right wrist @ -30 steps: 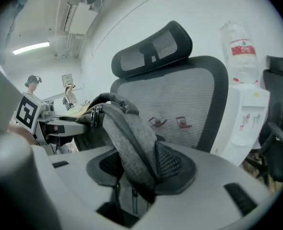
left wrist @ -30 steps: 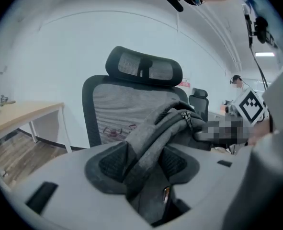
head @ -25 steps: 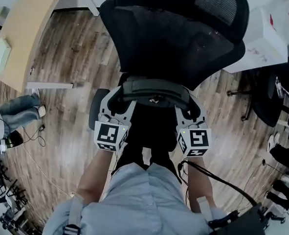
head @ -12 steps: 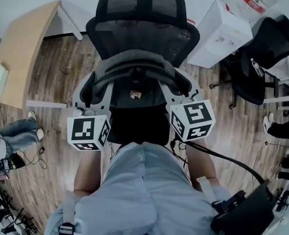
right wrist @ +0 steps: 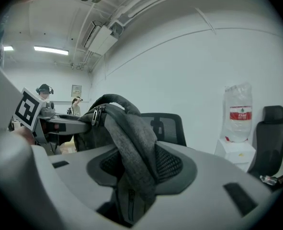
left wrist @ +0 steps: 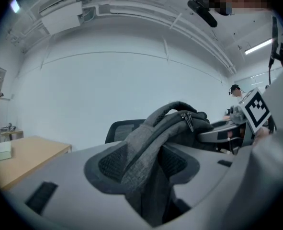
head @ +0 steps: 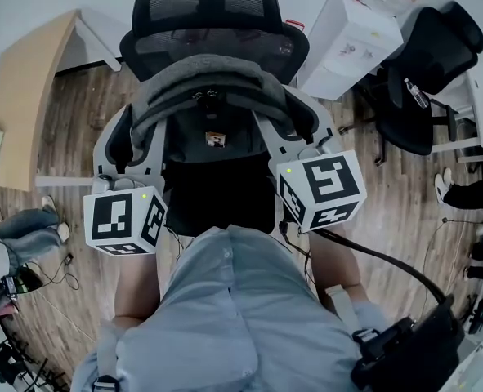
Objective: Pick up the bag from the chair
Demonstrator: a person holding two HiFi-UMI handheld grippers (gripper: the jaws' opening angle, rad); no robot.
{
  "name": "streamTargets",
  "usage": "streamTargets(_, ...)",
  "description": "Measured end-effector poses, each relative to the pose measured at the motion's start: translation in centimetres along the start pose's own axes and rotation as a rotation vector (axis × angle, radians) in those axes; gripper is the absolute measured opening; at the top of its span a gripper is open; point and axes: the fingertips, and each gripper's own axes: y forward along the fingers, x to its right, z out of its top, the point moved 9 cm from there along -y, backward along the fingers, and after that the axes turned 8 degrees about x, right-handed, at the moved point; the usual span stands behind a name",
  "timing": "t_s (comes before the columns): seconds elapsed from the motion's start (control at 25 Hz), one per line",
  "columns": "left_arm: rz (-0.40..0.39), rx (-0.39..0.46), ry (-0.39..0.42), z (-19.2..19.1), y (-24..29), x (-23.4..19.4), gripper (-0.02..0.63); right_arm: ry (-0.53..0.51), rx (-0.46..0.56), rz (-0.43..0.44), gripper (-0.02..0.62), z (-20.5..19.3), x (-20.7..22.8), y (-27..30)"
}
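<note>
A grey backpack (head: 212,88) hangs between my two grippers, lifted in front of the black mesh office chair (head: 216,11). My left gripper (head: 120,149) is shut on the bag's left shoulder strap (left wrist: 141,162), and the fabric bunches between its jaws. On the other side my right gripper (head: 297,129) is shut on the right strap (right wrist: 134,152). In both gripper views the bag's top handle (left wrist: 172,108) and zip pulls (right wrist: 97,114) rise above the jaws. The chair's seat (head: 216,198) shows dark below the bag.
A wooden desk (head: 12,113) stands at the left. To the right are a white cabinet (head: 347,39) with a water bottle (right wrist: 238,111) and a second black chair (head: 429,64). Another person's legs (head: 20,227) show at the left edge. A black cable (head: 380,260) trails from the right gripper.
Both grippers have risen toward the camera and spread apart, with the bag lifted off the chair seat between them. The chair now sits lower and farther back in view.
</note>
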Motion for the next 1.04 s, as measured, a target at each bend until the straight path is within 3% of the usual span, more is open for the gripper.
streamTargets(1.04, -0.003, -0.030, 0.016, -0.6, -1.7, 1.1, 0.204, 0.003, -0.013, -0.014, 0.155, -1.0, -0.9, -2.0)
